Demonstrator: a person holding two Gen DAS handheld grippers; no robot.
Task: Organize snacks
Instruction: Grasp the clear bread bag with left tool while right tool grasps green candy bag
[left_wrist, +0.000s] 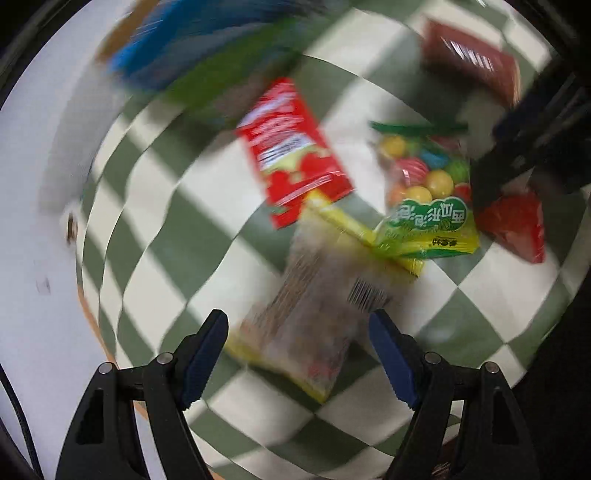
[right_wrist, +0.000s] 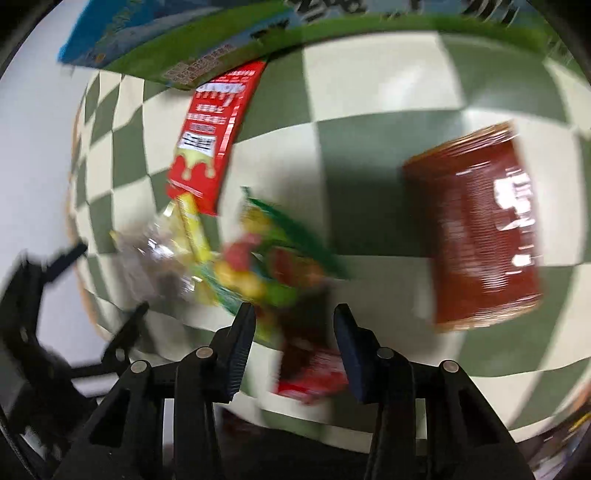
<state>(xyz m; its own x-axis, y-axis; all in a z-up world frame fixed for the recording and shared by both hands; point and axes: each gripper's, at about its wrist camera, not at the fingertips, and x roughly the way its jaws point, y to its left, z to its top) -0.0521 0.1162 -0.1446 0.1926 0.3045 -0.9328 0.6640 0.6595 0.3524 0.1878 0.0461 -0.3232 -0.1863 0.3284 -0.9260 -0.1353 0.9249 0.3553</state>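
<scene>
In the left wrist view my left gripper (left_wrist: 297, 315) stands open, pointing down over a clear, yellow-edged packet (left_wrist: 306, 332) with a barcode, which lies between its blue pads. Above it lie a red packet (left_wrist: 291, 147) and a bag of coloured gumballs (left_wrist: 424, 184). In the right wrist view my right gripper (right_wrist: 294, 310) is shut on a small red packet (right_wrist: 310, 369), just beside the gumball bag (right_wrist: 258, 266). The same small red packet (left_wrist: 517, 225) shows under the dark right gripper at the right edge of the left wrist view. Both views are blurred.
A green-and-cream checked cloth (right_wrist: 369, 92) covers the white table (left_wrist: 37, 184). A brown-red packet (right_wrist: 480, 229) lies to the right. A large blue-and-green bag (right_wrist: 166, 40) lies at the far edge. The left gripper's body (right_wrist: 37, 295) is at the left of the right wrist view.
</scene>
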